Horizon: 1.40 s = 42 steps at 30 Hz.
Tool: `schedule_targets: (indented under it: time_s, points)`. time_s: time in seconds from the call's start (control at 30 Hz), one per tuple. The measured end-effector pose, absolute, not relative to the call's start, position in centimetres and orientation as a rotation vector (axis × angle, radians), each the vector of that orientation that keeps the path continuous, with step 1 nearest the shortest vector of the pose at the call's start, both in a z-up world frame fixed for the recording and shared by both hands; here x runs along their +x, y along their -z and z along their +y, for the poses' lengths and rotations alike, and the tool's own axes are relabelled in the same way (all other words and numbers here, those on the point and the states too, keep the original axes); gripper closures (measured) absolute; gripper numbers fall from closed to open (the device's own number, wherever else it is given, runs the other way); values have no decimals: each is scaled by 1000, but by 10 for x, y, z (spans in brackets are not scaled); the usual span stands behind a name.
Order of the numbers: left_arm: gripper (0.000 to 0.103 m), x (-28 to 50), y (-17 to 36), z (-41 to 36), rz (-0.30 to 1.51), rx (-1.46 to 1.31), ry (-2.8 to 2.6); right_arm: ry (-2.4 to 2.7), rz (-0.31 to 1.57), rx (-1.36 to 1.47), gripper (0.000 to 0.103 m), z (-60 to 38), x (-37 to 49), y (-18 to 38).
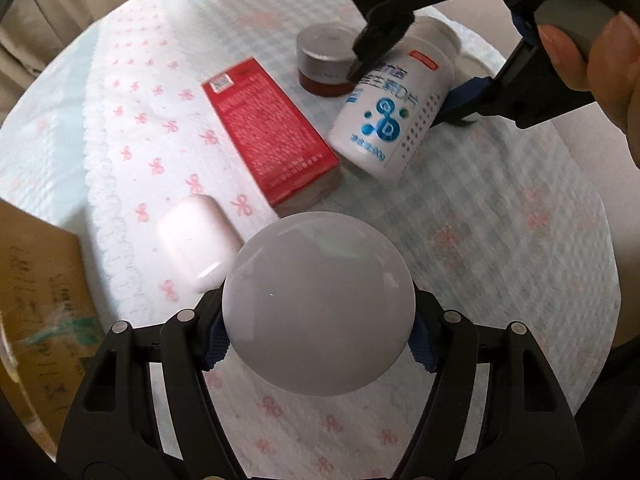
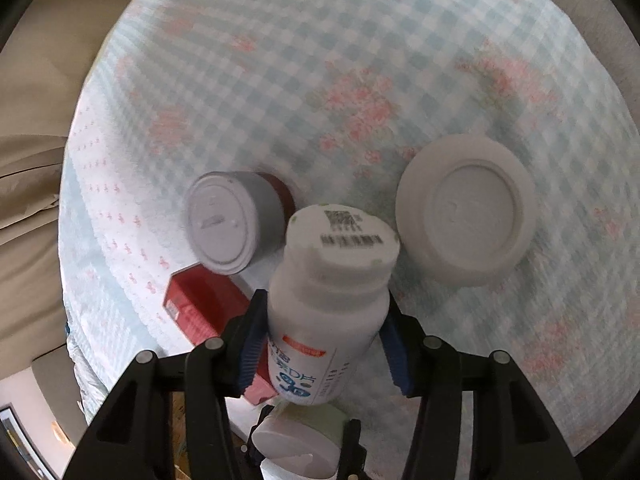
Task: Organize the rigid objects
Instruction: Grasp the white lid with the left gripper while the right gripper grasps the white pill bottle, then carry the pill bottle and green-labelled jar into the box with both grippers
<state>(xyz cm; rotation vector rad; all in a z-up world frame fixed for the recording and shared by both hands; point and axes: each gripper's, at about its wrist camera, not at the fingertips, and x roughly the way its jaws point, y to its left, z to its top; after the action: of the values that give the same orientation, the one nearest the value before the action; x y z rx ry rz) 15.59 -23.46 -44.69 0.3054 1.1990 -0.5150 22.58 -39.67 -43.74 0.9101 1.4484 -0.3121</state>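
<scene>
Rigid objects lie scattered on a round table covered by a checked, bow-printed cloth (image 1: 500, 240). The left gripper (image 1: 318, 344) has its blue-padded jaws pinched on a white, round, smooth object (image 1: 318, 304), held just above the cloth. The right gripper (image 2: 322, 344) clamps a white vitamin bottle (image 2: 320, 320) by its body, the bottle tilted with its barcoded cap pointing away from the camera; in the left wrist view the same bottle (image 1: 384, 108) hangs tilted beside a red box (image 1: 272, 132). The red box lies flat on the cloth, with a small red jar with a silver lid (image 1: 326, 60) just behind it and a pale pink case (image 1: 196, 240) near its front end. A white round lid-like dish (image 2: 468, 212) rests apart on the cloth. A cardboard box (image 1: 40, 320) sits at the table's left edge.
</scene>
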Motion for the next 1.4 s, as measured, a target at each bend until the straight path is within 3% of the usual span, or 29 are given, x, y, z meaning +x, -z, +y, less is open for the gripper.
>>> schedule_targets:
  time_s: [0.43,0.73,0.93,1.13,1.4]
  points:
    - [35,137,349,-188,1099,232,396,230,1308,854,55,-389,200,344]
    - [35,108,245,-113,998,119,231,57,1210,709,55,-341,168,234]
    - [35,99,195,-47,964,84,145,-70,1166,625,55,-290,165,192]
    - [35,100,172,21,956,69,96,-170,1157,568,55,-222,159,173]
    - [35,125,188,113,987,54,106,-215,1168,482,55,-129,161,181]
